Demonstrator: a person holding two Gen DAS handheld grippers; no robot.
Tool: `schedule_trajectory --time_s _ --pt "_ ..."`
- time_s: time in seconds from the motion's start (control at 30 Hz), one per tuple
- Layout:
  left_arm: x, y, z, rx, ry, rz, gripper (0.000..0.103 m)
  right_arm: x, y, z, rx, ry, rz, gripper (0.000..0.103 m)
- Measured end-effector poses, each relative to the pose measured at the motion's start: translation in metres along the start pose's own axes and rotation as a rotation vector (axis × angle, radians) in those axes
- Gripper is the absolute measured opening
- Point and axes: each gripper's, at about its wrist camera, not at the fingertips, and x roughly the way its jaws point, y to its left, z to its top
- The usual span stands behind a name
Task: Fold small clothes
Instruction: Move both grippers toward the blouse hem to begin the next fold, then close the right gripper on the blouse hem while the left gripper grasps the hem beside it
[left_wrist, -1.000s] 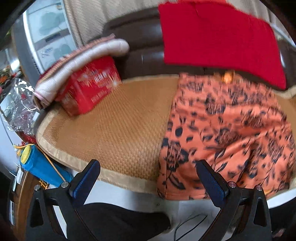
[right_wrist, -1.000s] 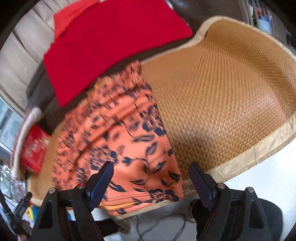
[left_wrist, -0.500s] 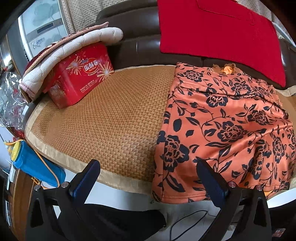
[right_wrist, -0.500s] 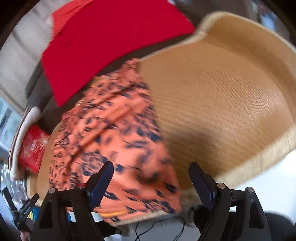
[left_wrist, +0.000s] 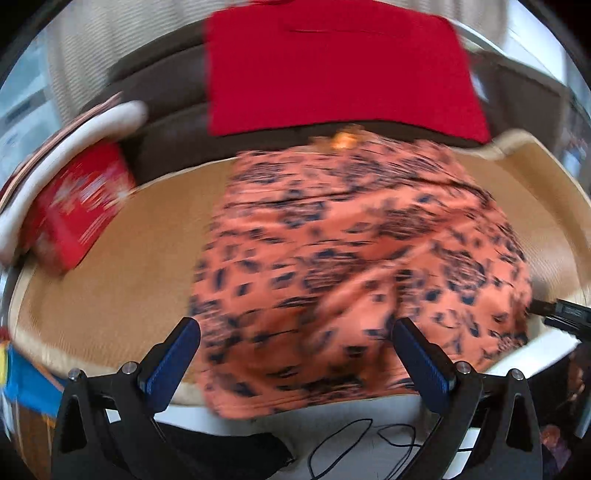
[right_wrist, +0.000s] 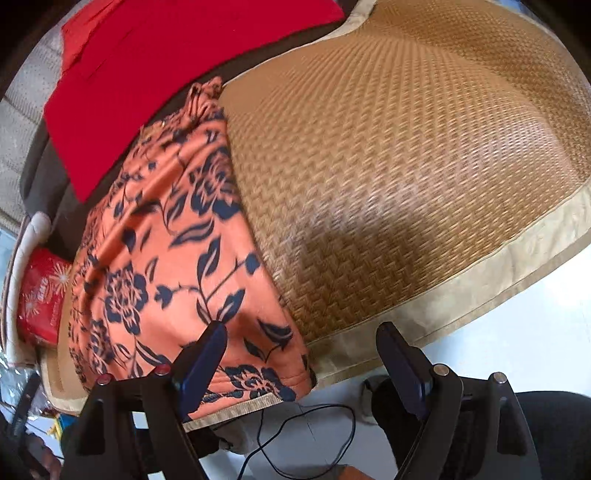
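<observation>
Movement shows first in the left wrist view; against the sharp picture of half a second ago this one is smeared, and the orange floral garment (left_wrist: 354, 266) now fills the middle of the view where it sat to the right, so the left gripper (left_wrist: 295, 354) has swung across toward it; its jaws stand wide with nothing between the pads, the blue fingers (left_wrist: 173, 358) hanging over the garment's near hem; the folding looks not yet begun, both hands closing in on the front edge. Beneath lies a woven mat (left_wrist: 110, 266) on a dark sofa, with a red cloth (left_wrist: 332, 66) draped over the backrest and a red box (left_wrist: 77, 206) under a pale quilted roll (left_wrist: 74, 136) at the left end; a cable (left_wrist: 354, 443) trails on the white floor.

Right wrist view: the right gripper (right_wrist: 299, 369) sits lower and nearer than 1 second ago; its jaws are wide and grip nothing, the left finger over the garment's (right_wrist: 177, 258) near right corner, the other over the mat's (right_wrist: 406, 166) beige border; that corner seems the likely 1st pinch point.
</observation>
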Motion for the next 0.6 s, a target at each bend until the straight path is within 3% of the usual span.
schedule_trajectory --time_s 0.17,0.3,0.4,0.6 --pt "-0.008 -0.051 0.024 0.071 0.006 -0.031 0.103 0.009 0.011 -0.01 -0.052 -0.038 -0.043 0.086" --pt "-0.024 -0.075 0.031 0.084 -0.019 -0.039 0.103 0.022 0.008 -0.012 -0.037 -0.009 -0.03 0.084" --pt "-0.026 -0.084 0.03 0.103 -0.008 -0.02 0.103 0.025 0.004 -0.014 -0.026 0.012 0.004 0.071" --pt "-0.03 -0.084 0.028 0.11 0.002 0.016 0.103 0.034 0.012 -0.017 -0.032 0.016 0.052 0.053"
